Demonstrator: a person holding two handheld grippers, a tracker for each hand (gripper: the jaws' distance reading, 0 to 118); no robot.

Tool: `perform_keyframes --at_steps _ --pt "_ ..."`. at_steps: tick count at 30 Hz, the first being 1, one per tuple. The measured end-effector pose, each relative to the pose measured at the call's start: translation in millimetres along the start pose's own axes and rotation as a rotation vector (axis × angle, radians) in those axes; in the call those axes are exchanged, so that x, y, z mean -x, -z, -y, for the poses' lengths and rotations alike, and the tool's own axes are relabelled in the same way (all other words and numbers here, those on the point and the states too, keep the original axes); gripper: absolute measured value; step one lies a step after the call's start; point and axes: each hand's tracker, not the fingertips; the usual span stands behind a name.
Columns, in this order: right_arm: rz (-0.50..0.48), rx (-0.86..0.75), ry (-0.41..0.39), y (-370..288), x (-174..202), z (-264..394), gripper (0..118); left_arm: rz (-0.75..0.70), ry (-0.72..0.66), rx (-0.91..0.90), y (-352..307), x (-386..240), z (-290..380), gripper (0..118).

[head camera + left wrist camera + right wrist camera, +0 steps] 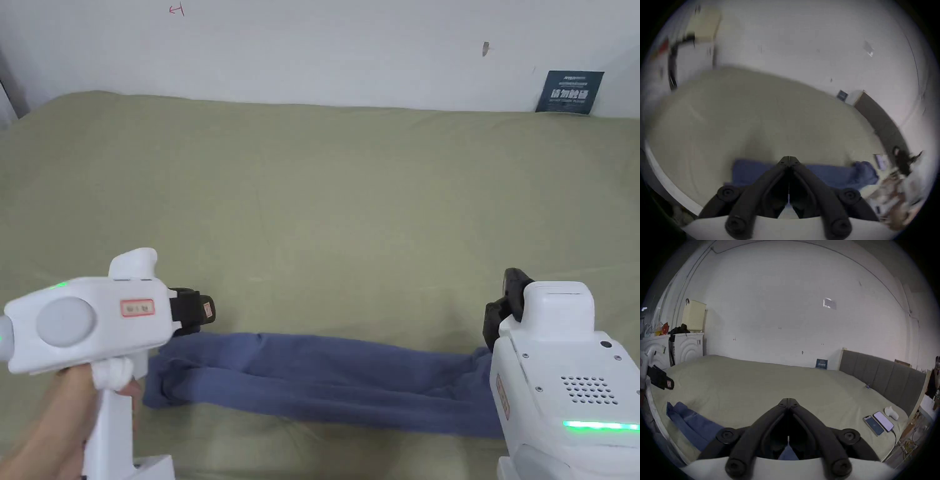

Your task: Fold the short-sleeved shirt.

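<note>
Surroundings: we see an olive-green bed sheet (pixel 325 206) covering the bed, with a white wall (pixel 312 44) behind it and a dark blue card (pixel 569 92) leaning on that wall at the sheet's far right corner.
Right edge of the sheet: in the right gripper view two phones (pixel 878 422) lie side by side, one with a cable, beside a small white object (pixel 891 412); a grey padded headboard (pixel 880 376) stands just behind them.
Left of the sheet: a white cabinet (pixel 688 345) with a cream slatted basket (pixel 692 315) on top; we cannot tell what the basket holds.
Obstructions: nothing lies on the sheet between the grippers and the wall.
Shirt: we see the blue short-sleeved shirt (pixel 325 381) gathered into a long, narrow, wrinkled band along the sheet's near edge, running left to right.
Left gripper (pixel 789 160): held by a hand (pixel 59 412) above the shirt's left end; jaws pressed together, nothing visible between the tips.
Right gripper (pixel 789 401): at the shirt's right end; jaws pressed together at the tips, with blue cloth visible below them, near their base.
</note>
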Motion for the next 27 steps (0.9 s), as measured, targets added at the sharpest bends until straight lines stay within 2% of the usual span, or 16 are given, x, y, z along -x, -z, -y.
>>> perform_keyframes --at_steps 2,7,10,14,16,17,19,21,24,26,27 --pt "-0.008 -0.007 -0.018 0 6 -2 0 0.047 -0.018 0.08 1 27 -15 0" --pt "-0.039 0.003 0.003 3 18 -4 0 0.148 -0.111 0.22 5 78 -37 1" --pt "-0.054 0.028 0.011 9 23 -2 0 0.078 -0.092 0.239 10 90 -38 3" --pt "-0.065 0.053 0.036 14 28 1 0 0.098 -0.138 0.242 17 106 -36 18" --pt "-0.066 0.059 0.031 16 29 3 0 0.103 -0.141 0.241 21 113 -36 95" --pt "-0.07 0.069 0.032 18 30 2 0 0.109 -0.16 0.264 26 115 -35 118" --pt "-0.076 0.075 0.043 18 29 3 0 0.136 -0.153 0.298 35 117 -26 108" --pt "-0.074 0.081 0.052 20 28 3 0 0.201 -0.201 0.355 48 120 -23 101" --pt "-0.075 0.094 0.06 22 26 3 0 0.177 -0.153 0.404 67 115 -11 101" --pt "-0.079 0.1 0.054 22 25 4 0 0.185 -0.129 0.375 71 111 -7 101" --pt "-0.079 0.103 0.049 22 25 4 0 0.192 -0.156 0.365 72 112 -8 101"
